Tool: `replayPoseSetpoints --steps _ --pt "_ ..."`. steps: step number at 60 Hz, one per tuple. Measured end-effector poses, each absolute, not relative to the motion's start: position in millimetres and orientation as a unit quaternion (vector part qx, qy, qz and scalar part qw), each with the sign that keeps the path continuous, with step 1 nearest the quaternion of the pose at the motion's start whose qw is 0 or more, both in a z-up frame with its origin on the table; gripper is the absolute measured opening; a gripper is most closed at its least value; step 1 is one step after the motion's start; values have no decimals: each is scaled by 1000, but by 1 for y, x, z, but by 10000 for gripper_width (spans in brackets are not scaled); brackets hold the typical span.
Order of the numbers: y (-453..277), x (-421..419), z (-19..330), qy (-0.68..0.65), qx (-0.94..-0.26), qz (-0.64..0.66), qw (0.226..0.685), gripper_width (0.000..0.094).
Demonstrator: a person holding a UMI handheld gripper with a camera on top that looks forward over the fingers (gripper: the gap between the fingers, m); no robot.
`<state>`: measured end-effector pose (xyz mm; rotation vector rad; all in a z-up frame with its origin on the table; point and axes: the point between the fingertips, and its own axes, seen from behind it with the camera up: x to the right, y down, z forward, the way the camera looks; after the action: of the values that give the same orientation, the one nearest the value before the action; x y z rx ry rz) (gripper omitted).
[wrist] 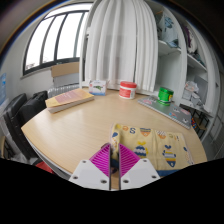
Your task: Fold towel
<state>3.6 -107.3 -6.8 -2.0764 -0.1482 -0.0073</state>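
A cream towel [152,146] with coloured pictures lies on the round wooden table [80,125], just ahead and to the right of my fingers. My gripper [114,163] is low over the table's near edge. Its magenta pads [101,160] are pressed close together, with a narrow strip of the towel's left edge [115,140] pinched between them and rising slightly from the table. The rest of the towel is spread flat.
Beyond the towel stand a red and white tub [128,89], a green cup [165,95], a small box [97,87] and a flat cardboard box [68,98]. Shelves [185,60] stand to the right, with a curtain [120,40] and a window [55,35] behind.
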Motion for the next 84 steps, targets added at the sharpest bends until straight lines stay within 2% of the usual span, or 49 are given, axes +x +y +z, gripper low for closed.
replayPoseSetpoints --steps 1,5,14,24,30,35,45,48,53,55,57,62,64,65,84 --pt "-106 8 -7 -62 -859 -11 508 68" --pt "-106 8 -6 -56 -855 -8 516 46" --pt "-108 7 -1 -42 -857 22 512 34" --pt "-117 45 66 2 -824 49 564 34" --pt "-118 97 86 49 -812 49 580 36" --pt "-119 146 67 80 -825 27 559 37" --pt "-125 213 -2 96 -866 -28 490 39" --pt "-121 214 -1 90 -859 -19 503 39" --pt "-125 215 0 89 -863 -8 498 60" --pt "-129 216 4 93 -864 -10 494 111" --pt "-133 220 7 96 -863 -11 496 228" --pt "-146 232 24 101 -851 -18 514 701" --pt "-153 235 30 102 -848 -16 519 833" --pt "-157 236 35 104 -848 -15 520 852" --pt "-278 280 64 144 -828 36 541 830"
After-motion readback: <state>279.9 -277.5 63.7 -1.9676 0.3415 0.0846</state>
